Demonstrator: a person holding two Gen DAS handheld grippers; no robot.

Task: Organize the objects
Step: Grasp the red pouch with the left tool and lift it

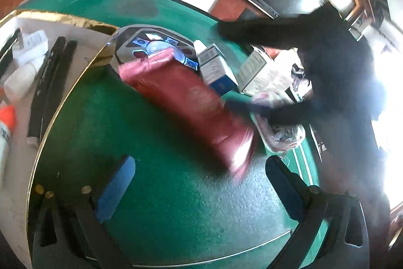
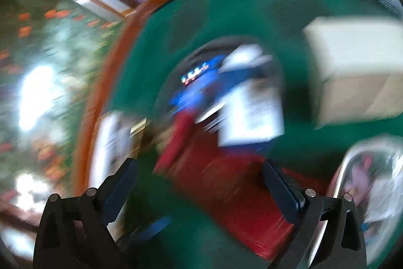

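A long red packet (image 1: pixel 191 105) lies on the green table (image 1: pixel 156 206), blurred by motion. My left gripper (image 1: pixel 201 188) is open and empty, low over the felt in front of the packet. My right gripper (image 2: pixel 201 193) is open; the red packet (image 2: pixel 241 196) lies between and just beyond its fingers in a very blurred view. In the left wrist view the dark right gripper (image 1: pixel 252 109) reaches in at the packet's right end. A white and blue box (image 1: pixel 216 69) and a white box (image 1: pixel 254 72) stand behind the packet.
A white tray with a gold rim (image 1: pixel 22 82) at the left holds black bars, white bottles and an orange-capped tube. A silver console (image 1: pixel 156 42) sits mid-table. A clear bag (image 1: pixel 282 135) of items lies at the right. The person's dark sleeve (image 1: pixel 335 62) crosses the right side.
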